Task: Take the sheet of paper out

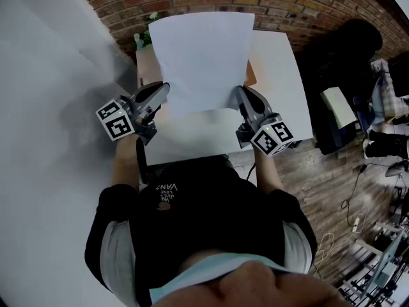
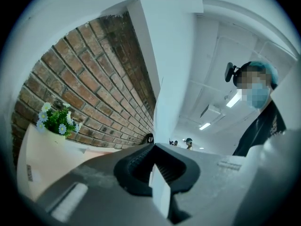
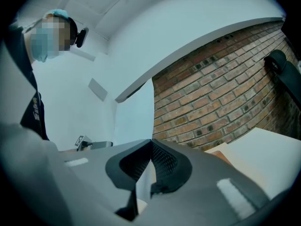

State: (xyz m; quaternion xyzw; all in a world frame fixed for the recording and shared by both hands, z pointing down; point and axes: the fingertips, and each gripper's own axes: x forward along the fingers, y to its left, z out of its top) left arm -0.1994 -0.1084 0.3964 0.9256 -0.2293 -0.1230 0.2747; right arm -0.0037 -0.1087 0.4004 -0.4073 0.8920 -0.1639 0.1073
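Observation:
A white sheet of paper [image 1: 203, 59] hangs spread above the white table [image 1: 281, 75], held by its near corners. My left gripper [image 1: 166, 91] is shut on the sheet's near left corner and my right gripper [image 1: 241, 93] on its near right corner. In the left gripper view the paper [image 2: 161, 192] sits pinched between the closed dark pads of the left gripper [image 2: 154, 147] and rises away edge-on. In the right gripper view a strip of the sheet [image 3: 142, 187] is likewise clamped in the right gripper [image 3: 151, 142].
A tan flat piece [image 1: 251, 77] shows on the table under the paper's edges. A small pot of flowers [image 1: 146, 37] stands at the far left corner by the brick wall [image 1: 287, 5]. A dark chair [image 1: 345, 50] and cables lie to the right.

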